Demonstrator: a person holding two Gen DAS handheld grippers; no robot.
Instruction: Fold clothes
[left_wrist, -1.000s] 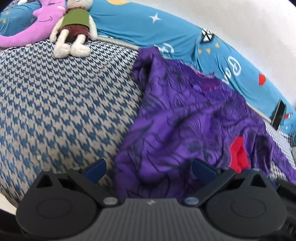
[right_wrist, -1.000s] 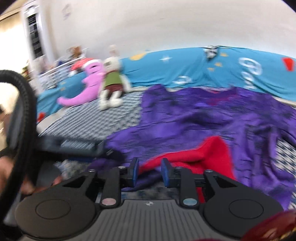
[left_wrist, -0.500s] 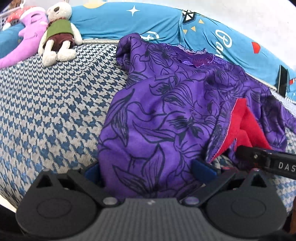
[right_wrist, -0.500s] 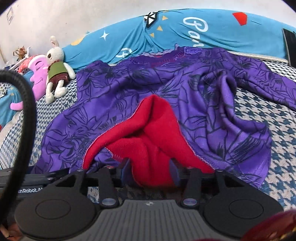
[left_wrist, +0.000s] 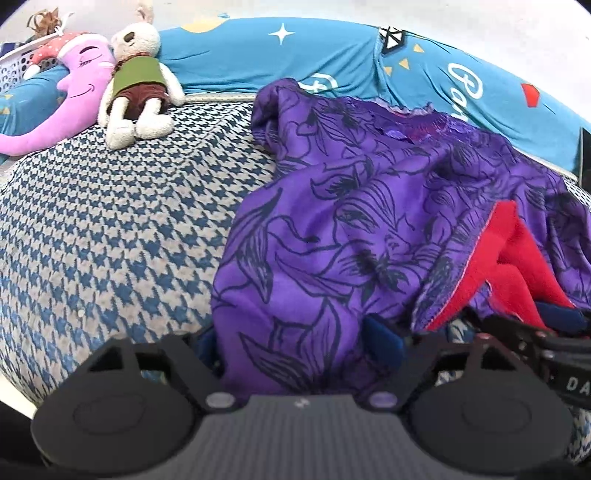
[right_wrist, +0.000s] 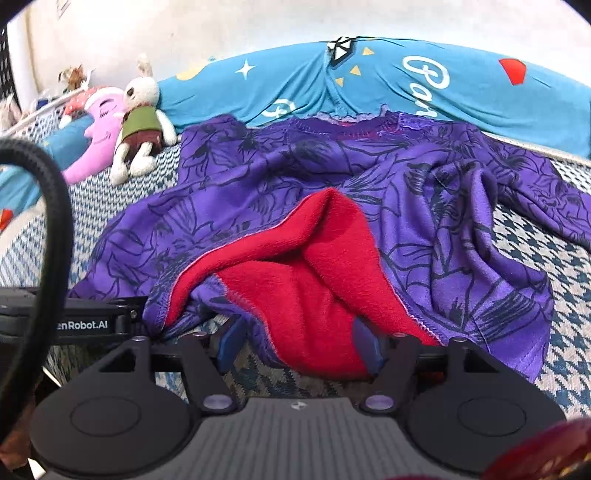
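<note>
A purple garment (left_wrist: 351, 229) with a dark floral print and red fleece lining (right_wrist: 295, 273) lies crumpled on the houndstooth bed cover (left_wrist: 110, 229). Its neckline points toward the far pillows, and a sleeve (right_wrist: 546, 199) trails off to the right. My left gripper (left_wrist: 295, 343) is open, its blue fingers (left_wrist: 382, 338) wide apart with the near purple hem lying between them. My right gripper (right_wrist: 299, 343) is also open and straddles the turned-up red lining at the hem. Each gripper shows in the other's view: the right one (left_wrist: 535, 343) and the left one (right_wrist: 92, 325).
A long blue printed pillow (left_wrist: 332, 59) runs along the back by the white wall. A rabbit plush (left_wrist: 136, 85) and a pink plush (left_wrist: 70, 103) lie at the far left. A black cable (right_wrist: 55, 206) loops at the left. Bare cover shows left of the garment.
Both grippers have come in low to the garment's near hem. The right gripper's fingers, close together a second ago, now stand wide apart around the red lining.
</note>
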